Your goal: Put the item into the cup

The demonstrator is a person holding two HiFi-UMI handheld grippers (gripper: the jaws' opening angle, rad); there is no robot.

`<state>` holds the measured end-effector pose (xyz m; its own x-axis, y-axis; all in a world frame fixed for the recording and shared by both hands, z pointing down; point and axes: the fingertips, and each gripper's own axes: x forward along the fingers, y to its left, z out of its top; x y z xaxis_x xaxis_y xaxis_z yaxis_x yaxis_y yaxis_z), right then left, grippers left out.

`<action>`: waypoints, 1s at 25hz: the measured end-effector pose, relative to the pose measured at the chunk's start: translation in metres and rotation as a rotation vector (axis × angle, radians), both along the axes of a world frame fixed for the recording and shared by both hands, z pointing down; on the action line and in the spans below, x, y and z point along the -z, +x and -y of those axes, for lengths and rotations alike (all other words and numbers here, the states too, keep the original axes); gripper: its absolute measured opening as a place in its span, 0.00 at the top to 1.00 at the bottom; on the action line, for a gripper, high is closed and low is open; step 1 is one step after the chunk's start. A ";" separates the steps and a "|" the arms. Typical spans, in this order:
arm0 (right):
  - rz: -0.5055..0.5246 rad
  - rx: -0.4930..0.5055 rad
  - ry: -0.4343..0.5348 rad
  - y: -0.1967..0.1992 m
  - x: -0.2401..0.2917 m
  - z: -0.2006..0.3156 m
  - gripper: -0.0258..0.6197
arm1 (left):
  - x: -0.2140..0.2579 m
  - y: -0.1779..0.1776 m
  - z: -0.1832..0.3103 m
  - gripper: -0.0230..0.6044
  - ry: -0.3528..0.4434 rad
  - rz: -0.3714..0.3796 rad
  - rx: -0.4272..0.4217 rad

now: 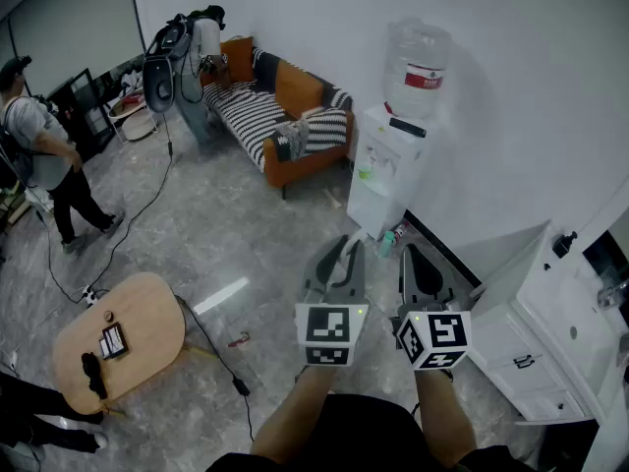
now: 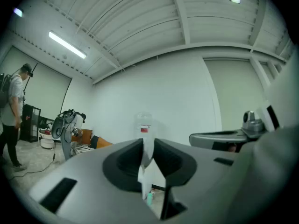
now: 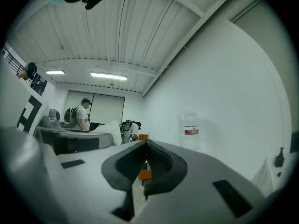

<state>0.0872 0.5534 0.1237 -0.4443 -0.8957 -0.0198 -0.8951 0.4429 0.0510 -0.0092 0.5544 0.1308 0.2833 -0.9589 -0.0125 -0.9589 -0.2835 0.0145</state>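
Closest in, the left gripper (image 1: 351, 246) and right gripper (image 1: 413, 251) are held side by side above the floor (image 1: 246, 234), both aimed at the water dispenser (image 1: 385, 180) straight ahead of the jaws. No item and no cup can be made out in any view, so their bearing, the item's long axis and the nearer hand cannot be judged. Left jaws are seen a narrow slit apart, nothing between; right jaws are seen closed tip to tip, empty.
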 end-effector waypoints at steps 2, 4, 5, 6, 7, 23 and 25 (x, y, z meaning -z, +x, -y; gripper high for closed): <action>-0.005 0.008 -0.005 -0.003 -0.005 0.000 0.95 | -0.007 -0.002 0.001 0.85 -0.011 0.003 0.004; -0.007 0.012 -0.015 -0.004 -0.010 -0.001 0.94 | -0.015 -0.004 0.002 0.85 -0.031 -0.004 0.006; -0.008 0.013 -0.021 -0.004 -0.013 -0.001 0.94 | -0.019 -0.005 0.003 0.85 -0.040 -0.009 0.007; -0.009 0.013 -0.027 -0.004 -0.015 0.000 0.94 | -0.021 -0.006 0.004 0.85 -0.046 -0.012 0.007; -0.013 0.013 -0.031 -0.003 -0.017 0.001 0.94 | -0.022 -0.006 0.006 0.85 -0.049 -0.012 0.007; -0.028 -0.045 -0.016 0.019 -0.010 0.012 0.94 | -0.015 0.001 0.020 0.85 -0.039 -0.036 -0.006; -0.041 -0.043 -0.011 0.018 -0.010 0.011 0.94 | -0.014 -0.004 0.021 0.85 -0.030 -0.045 0.003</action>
